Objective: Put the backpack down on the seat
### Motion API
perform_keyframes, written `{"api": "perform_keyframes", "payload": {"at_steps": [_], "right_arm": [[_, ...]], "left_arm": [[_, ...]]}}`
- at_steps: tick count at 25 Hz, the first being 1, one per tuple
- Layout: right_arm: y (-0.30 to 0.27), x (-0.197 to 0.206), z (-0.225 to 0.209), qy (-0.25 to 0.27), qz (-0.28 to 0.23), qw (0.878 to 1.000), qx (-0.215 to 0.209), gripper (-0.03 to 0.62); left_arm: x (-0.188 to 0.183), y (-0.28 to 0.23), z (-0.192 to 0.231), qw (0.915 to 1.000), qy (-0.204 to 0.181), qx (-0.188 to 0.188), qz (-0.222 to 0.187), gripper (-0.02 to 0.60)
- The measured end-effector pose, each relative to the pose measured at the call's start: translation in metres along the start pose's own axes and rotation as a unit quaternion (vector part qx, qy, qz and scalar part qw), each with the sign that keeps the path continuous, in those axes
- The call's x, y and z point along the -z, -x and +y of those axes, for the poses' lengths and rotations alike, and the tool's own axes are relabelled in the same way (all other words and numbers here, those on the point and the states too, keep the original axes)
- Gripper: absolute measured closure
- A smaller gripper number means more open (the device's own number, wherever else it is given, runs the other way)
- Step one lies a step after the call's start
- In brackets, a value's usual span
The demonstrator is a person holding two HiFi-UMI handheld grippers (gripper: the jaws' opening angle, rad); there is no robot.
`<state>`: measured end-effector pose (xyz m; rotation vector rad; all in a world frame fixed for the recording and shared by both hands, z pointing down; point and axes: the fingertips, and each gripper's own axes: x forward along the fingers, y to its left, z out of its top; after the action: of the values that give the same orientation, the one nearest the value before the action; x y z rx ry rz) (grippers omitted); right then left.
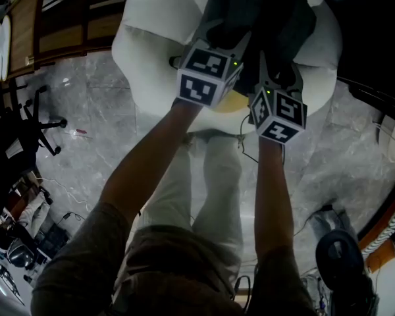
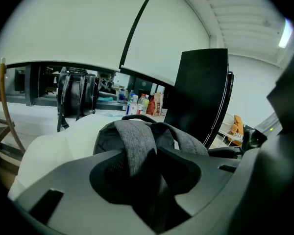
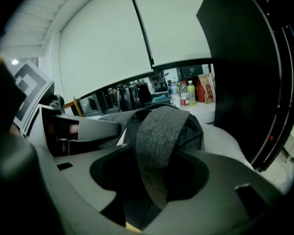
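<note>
Backpack [image 1: 263, 15] sits on the white seat [image 1: 151, 25], so this looks like the releasing step. Left tool [image 1: 225, 38] and right tool [image 1: 276, 71] stand spread, grey straps [image 3: 159, 141] loose between their jaws. Next, back both out without snagging.

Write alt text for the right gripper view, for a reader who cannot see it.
A grey backpack strap lies between the open jaws of the right gripper, with the backpack on a white seat beyond. The left gripper shows at the left; bottles stand on a counter behind.
</note>
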<state>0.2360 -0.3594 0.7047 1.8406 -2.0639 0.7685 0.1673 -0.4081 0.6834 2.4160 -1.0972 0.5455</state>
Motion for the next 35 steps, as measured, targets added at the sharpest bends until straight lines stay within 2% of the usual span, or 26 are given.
{"api": "perform_keyframes", "payload": {"at_steps": [5, 7, 15, 18, 20, 22, 24, 27, 31, 35], "right_arm": [[0.001, 0.001, -0.004, -0.009, 0.004, 1.0, 0.005, 0.327], [0.002, 0.001, -0.008, -0.009, 0.002, 1.0, 0.012, 0.313], [0.005, 0.007, -0.002, -0.014, 0.008, 1.0, 0.007, 0.312], [0.007, 0.008, -0.001, -0.017, 0.009, 1.0, 0.007, 0.313], [0.009, 0.009, 0.0, -0.019, 0.013, 1.0, 0.003, 0.371], [0.012, 0.011, 0.002, -0.021, 0.015, 1.0, 0.003, 0.386], [0.016, 0.012, 0.003, -0.021, 0.015, 1.0, 0.008, 0.466], [0.024, 0.013, 0.009, -0.024, 0.016, 1.0, 0.008, 0.592], [0.033, 0.009, 0.022, -0.04, 0.018, 0.999, -0.001, 0.592], [0.049, 0.001, 0.027, -0.053, 0.017, 0.998, 0.01, 0.592]], "left_arm": [[0.008, 0.0, -0.005, 0.9998, 0.012, 0.011, 0.014, 0.342], [0.01, 0.0, -0.007, 0.9997, 0.013, 0.012, 0.017, 0.333], [0.018, 0.004, -0.013, 0.9995, 0.01, 0.016, 0.027, 0.331], [0.02, 0.007, -0.014, 0.9994, 0.007, 0.016, 0.029, 0.365], [0.023, 0.009, -0.016, 0.9992, 0.013, 0.022, 0.032, 0.474], [0.026, 0.013, -0.018, 0.9989, 0.016, 0.027, 0.034, 0.495], [0.027, 0.017, -0.021, 0.9989, 0.014, 0.028, 0.035, 0.549], [0.03, 0.025, -0.029, 0.9986, 0.011, 0.033, 0.04, 0.581], [0.031, 0.037, -0.037, 0.9983, 0.008, 0.031, 0.048, 0.581], [0.021, 0.052, -0.039, 0.9985, 0.021, 0.018, 0.048, 0.581]]}}
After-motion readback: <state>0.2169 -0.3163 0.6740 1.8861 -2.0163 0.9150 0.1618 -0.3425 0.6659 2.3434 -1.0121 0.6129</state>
